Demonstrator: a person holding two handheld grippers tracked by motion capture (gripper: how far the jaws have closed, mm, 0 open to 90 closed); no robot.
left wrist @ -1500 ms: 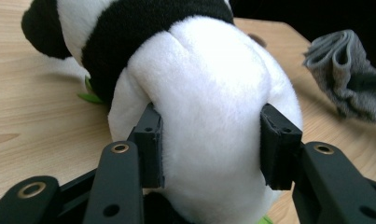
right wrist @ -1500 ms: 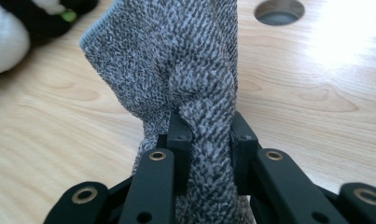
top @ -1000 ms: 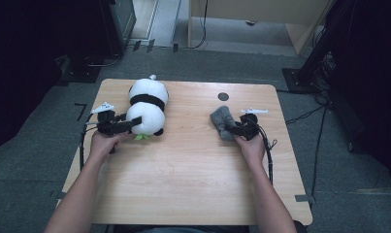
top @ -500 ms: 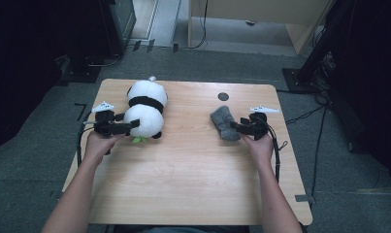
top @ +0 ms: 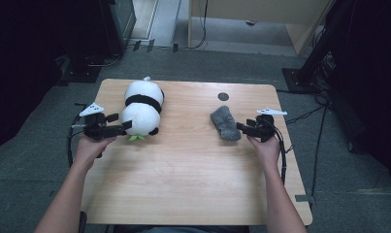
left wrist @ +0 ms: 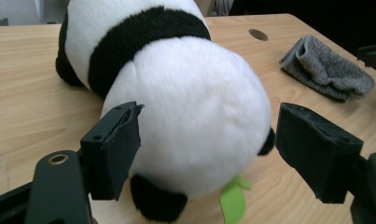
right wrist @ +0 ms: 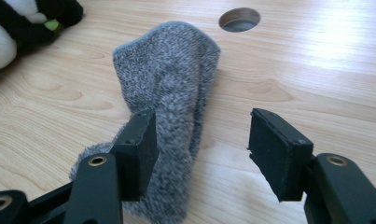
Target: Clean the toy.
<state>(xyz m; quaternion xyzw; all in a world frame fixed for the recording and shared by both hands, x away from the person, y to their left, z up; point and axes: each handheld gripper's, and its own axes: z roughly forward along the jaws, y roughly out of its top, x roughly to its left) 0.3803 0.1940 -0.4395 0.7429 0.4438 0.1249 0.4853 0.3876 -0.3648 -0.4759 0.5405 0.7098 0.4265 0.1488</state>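
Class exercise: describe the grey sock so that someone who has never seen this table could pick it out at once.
Start at the wooden table and find the round hole near its far edge. The sock lies just in front of it. It is small, flat and grey, unlike the big black-and-white panda.

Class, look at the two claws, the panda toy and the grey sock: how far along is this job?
Done: the panda toy and grey sock both lie on the table. In hand: nothing; the left claw has just been opening and stands apart around the panda, and the right claw, also just opening, is clear of the sock. Left: unclear; possibly drawing both claws away.
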